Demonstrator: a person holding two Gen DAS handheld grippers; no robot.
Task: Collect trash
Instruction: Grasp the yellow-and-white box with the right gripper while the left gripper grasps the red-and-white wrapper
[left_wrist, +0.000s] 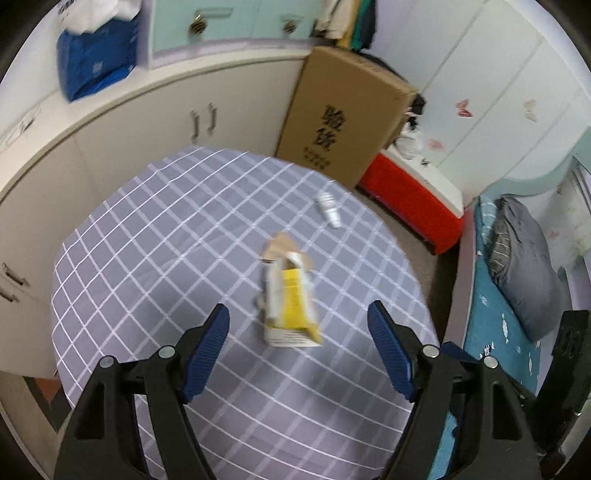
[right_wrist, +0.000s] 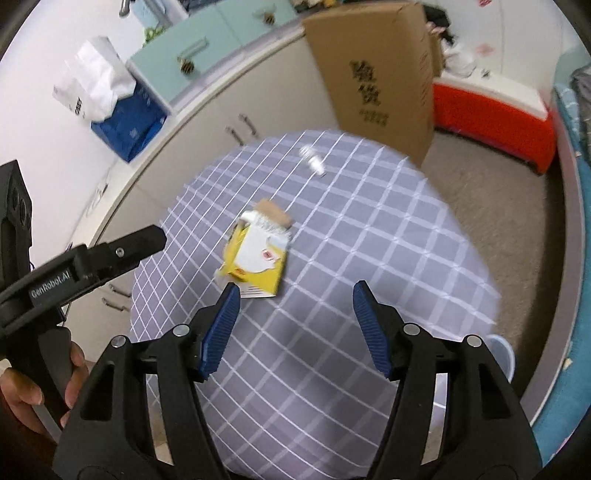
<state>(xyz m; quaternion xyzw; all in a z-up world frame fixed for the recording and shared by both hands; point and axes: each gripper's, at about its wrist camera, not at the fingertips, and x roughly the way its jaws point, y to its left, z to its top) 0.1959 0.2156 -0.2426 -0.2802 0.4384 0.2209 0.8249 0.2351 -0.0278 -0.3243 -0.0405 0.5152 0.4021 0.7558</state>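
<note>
A torn yellow and white carton (left_wrist: 291, 306) (right_wrist: 258, 258) lies on its side in the middle of a round table with a grey checked cloth (left_wrist: 155, 266) (right_wrist: 369, 240). Farther back on the cloth lies a small white bottle (left_wrist: 328, 208) (right_wrist: 313, 159). My left gripper (left_wrist: 298, 306) hangs open above the table, with the carton just ahead of its blue pads (left_wrist: 208, 354) and untouched. My right gripper (right_wrist: 296, 287) is open too, and the carton sits ahead and to the left of it. In the right wrist view the left gripper's black body (right_wrist: 74, 273) comes in from the left, held by a hand (right_wrist: 22, 387).
A tall cardboard box (left_wrist: 343, 110) (right_wrist: 376, 74) stands behind the table, with a red chest (left_wrist: 413, 206) (right_wrist: 491, 122) to its right. Cream cabinets (left_wrist: 147, 122) curve along the back and carry a blue bag (left_wrist: 96, 62). A bed (left_wrist: 517, 288) lies right; a pale blue bin (right_wrist: 500, 354) stands by the table.
</note>
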